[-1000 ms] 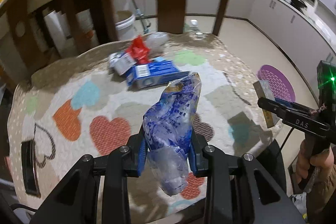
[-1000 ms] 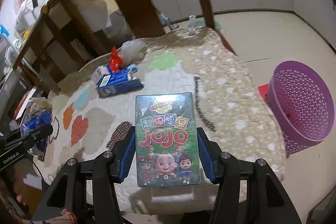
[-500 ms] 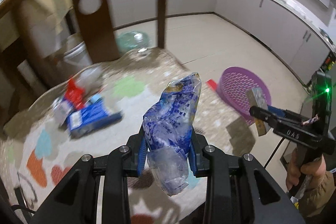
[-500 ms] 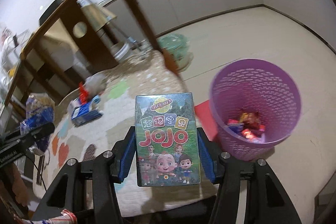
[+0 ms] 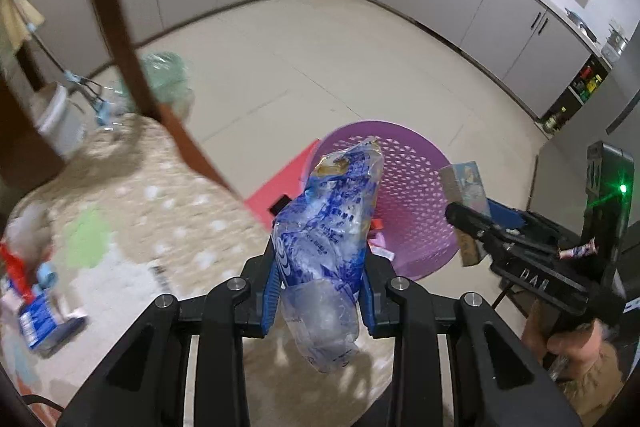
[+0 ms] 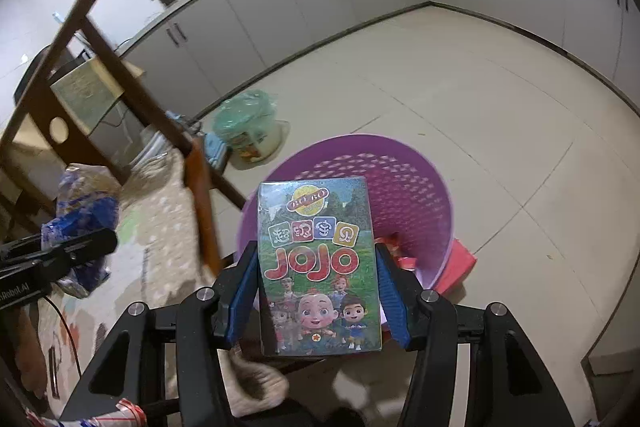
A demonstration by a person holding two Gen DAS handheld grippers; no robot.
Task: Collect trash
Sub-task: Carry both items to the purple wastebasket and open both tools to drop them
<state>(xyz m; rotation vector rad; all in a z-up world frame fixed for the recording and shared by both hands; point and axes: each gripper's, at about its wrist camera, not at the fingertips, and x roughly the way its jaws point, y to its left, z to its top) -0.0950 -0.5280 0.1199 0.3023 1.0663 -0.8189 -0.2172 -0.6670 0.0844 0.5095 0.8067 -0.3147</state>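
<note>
**Over the purple basket, both grippers loaded**

Above the floor beside the padded seat, the left gripper (image 5: 318, 291) is clamped on a crumpled blue-and-clear plastic bag (image 5: 328, 227), which stands up between its blue pads and sags below them. The bag's top overlaps the near rim of the purple basket (image 5: 416, 187) in the left wrist view. The right gripper (image 6: 318, 299) grasps a flat box (image 6: 318, 267) printed with cartoon children and the word JOJO, held upright by its two side edges, with the basket directly behind it. Some wrappers (image 6: 402, 255) lie in the basket's bottom. A red flat object (image 6: 456, 267) lies against the basket's base. More trash, a blue carton (image 5: 44, 319) among it, lies on the patterned seat cover (image 5: 152, 211).
</note>
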